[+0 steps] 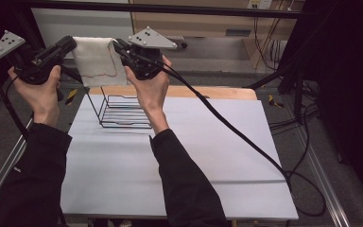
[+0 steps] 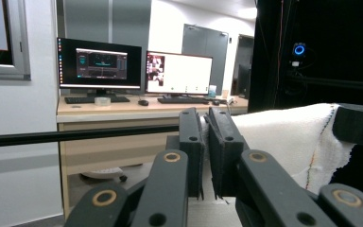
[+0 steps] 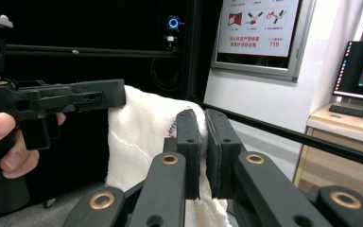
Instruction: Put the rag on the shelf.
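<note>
The left claw (image 1: 73, 45) pinches one top corner of a white cloth (image 1: 94, 59), and the right claw (image 1: 118, 47) pinches the other top corner. Both claws are pressed tight on the cloth. The cloth hangs flat between them, up in the air above the far end of the tabletop (image 1: 208, 156). It is soft and bumpy, with a thin wavy line of colored thread near its bottom edge. Under the cloth stands a black wire rack (image 1: 120, 111) on the tabletop. Nothing lies in the rack. The cloth is not touching it.
</note>
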Demonstrator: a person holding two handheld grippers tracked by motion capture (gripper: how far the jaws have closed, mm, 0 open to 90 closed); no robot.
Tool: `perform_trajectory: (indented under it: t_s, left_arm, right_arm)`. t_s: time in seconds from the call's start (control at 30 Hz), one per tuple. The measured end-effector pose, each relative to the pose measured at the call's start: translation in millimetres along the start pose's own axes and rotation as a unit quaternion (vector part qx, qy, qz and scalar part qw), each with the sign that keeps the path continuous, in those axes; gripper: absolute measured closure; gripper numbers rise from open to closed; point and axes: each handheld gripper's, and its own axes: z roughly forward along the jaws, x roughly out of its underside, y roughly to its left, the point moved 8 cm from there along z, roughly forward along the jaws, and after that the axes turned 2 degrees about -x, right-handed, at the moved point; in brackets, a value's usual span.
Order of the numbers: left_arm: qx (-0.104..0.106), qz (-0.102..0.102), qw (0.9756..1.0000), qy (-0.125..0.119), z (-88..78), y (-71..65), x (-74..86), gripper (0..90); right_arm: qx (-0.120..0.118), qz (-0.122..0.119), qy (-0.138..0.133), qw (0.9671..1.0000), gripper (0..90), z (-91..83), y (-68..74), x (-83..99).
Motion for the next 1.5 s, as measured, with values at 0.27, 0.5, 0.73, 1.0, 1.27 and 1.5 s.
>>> perform_trajectory:
  t_s: [0.27, 0.5, 0.73, 1.0, 1.27, 1.5]
  left_arm:
    - [-0.004, 0.01, 0.9999, -0.003, 10.7, 2.0, -11.8, 84.6]
    - [-0.007, 0.012, 0.9999, -0.002, 22.3, 4.1, -17.9, 84.6]
    - [-0.015, 0.009, 0.9998, 0.004, 35.2, 9.6, -18.0, 84.6]
    - [-0.02, 0.007, 0.9998, 0.008, 47.2, 16.1, -14.8, 84.6]
    - [-0.024, 0.009, 0.9995, 0.016, 58.8, 21.1, -7.8, 84.6]
    - [-0.027, 0.011, 0.9992, 0.026, 65.1, 27.4, 0.5, 84.6]
  right_arm:
    - [0.006, 0.003, -0.005, 1.0, 85.3, 5.1, -6.6, -8.0]
    - [0.014, 0.001, -0.006, 0.9999, 85.3, 10.4, -16.1, -14.1]
    - [0.017, 0.003, -0.002, 0.9998, 85.2, 18.0, -24.8, -14.1]
    - [0.02, 0.008, 0.001, 0.9998, 85.3, 27.1, -33.1, -8.7]
    - [0.025, 0.012, 0.011, 0.9995, 85.3, 35.2, -42.8, -2.9]
    - [0.025, 0.013, 0.02, 0.9994, 85.2, 42.6, -48.2, 4.4]
